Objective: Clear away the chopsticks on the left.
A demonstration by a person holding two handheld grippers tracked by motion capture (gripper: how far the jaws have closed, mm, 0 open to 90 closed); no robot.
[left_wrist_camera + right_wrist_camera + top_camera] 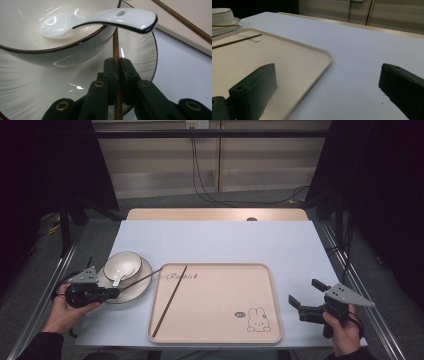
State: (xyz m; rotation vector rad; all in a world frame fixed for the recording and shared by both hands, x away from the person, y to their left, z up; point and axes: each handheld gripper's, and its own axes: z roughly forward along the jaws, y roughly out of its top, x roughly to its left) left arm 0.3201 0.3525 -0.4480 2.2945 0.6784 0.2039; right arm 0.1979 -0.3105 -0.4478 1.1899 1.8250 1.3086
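Left gripper view shows your left tongs (117,82) clamped on a thin, stiff, slippery chopstick (115,45) near its end, so lift gently; right tongs (329,92) gape empty.

We look down on a white-topped table (220,240) with a strip of bare wood (215,214) along its far edge. Directly on it, toward the near side, lies a cream rectangular tray (220,320) printed with a rabbit and a script word. Just beside the tray's left edge sits a white plate (142,282) with a dark rim, near the table's left side. The tabletop to the tray's right and beyond it is plain white.
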